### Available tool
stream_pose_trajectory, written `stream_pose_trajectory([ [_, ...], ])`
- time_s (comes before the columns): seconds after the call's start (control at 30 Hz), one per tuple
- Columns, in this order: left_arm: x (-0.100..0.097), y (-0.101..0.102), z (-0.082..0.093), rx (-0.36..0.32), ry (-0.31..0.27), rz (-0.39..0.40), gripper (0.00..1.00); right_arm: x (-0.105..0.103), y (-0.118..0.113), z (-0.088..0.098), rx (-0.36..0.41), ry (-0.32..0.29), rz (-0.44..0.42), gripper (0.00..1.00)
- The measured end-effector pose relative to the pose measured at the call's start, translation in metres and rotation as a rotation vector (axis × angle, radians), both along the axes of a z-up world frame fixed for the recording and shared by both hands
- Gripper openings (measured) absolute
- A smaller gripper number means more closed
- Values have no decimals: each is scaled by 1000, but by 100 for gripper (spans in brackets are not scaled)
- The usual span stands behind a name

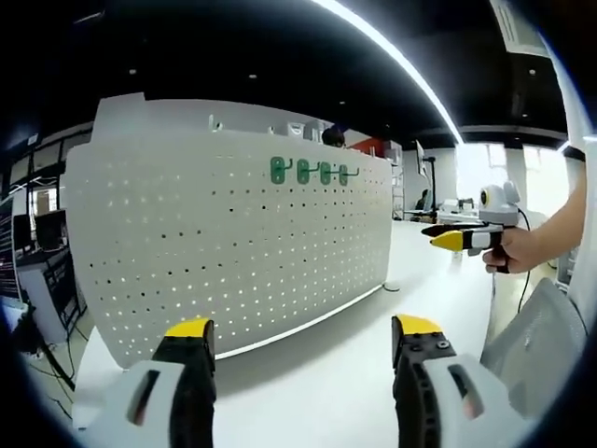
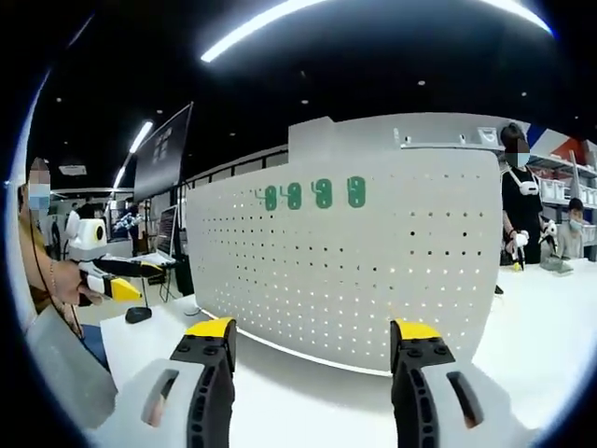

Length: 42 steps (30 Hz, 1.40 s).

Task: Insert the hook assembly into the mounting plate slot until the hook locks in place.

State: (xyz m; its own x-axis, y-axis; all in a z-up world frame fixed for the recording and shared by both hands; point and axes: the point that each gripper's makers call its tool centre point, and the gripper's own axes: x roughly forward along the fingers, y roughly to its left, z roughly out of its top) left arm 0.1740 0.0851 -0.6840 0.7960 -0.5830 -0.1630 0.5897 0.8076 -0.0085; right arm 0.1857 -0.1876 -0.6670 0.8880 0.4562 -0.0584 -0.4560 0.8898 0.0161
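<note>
A white perforated mounting plate (image 1: 233,252) stands upright on the white table (image 1: 373,373). A row of several green hooks (image 1: 312,172) hangs near its top edge. My left gripper (image 1: 303,327) is open in front of the plate, with nothing between its yellow-tipped jaws. The right gripper (image 1: 440,235) comes in from the right, held in a hand, away from the plate. In the right gripper view the same plate (image 2: 373,271) carries the green hooks (image 2: 312,194). My right gripper (image 2: 314,329) is open and empty before it. The left gripper (image 2: 140,278) shows at the far left in a hand.
A small black object (image 2: 138,315) lies on the table left of the plate. A dark screen (image 2: 163,149) stands behind it. People (image 2: 518,205) stand at the back right. Monitors and desks (image 1: 47,229) sit beyond the plate's left end.
</note>
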Motion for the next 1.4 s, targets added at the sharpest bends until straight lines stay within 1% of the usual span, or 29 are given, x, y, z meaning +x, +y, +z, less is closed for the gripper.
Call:
stream_pose_trajectory([
  [0.1, -3, 6, -3, 7, -2, 8, 82, -5, -4, -3, -3, 4, -3, 66],
  [0.23, -7, 15, -5, -12, 0, 22, 84, -11, -10, -6, 1, 9, -13, 67],
  [0.33, -11, 21, -9, 4, 8, 33, 84, -16, -14, -9, 1, 16, -21, 67],
  [0.47, -15, 28, -10, -3, 14, 48, 85, -20, -18, -13, 6, 22, -26, 67],
  [0.7, -18, 34, -11, -7, 17, 62, 87, -28, -22, -17, 10, 24, -24, 67],
  [1.0, -24, 44, -17, 4, 33, 77, 87, -36, -32, -18, 31, 24, -44, 69],
  [1.3, -26, 61, -18, -24, 47, 109, 87, -45, -36, -25, 39, 37, -53, 69],
  [1.4, -29, 66, -20, -23, 52, 117, 86, -47, -37, -26, 41, 40, -56, 69],
])
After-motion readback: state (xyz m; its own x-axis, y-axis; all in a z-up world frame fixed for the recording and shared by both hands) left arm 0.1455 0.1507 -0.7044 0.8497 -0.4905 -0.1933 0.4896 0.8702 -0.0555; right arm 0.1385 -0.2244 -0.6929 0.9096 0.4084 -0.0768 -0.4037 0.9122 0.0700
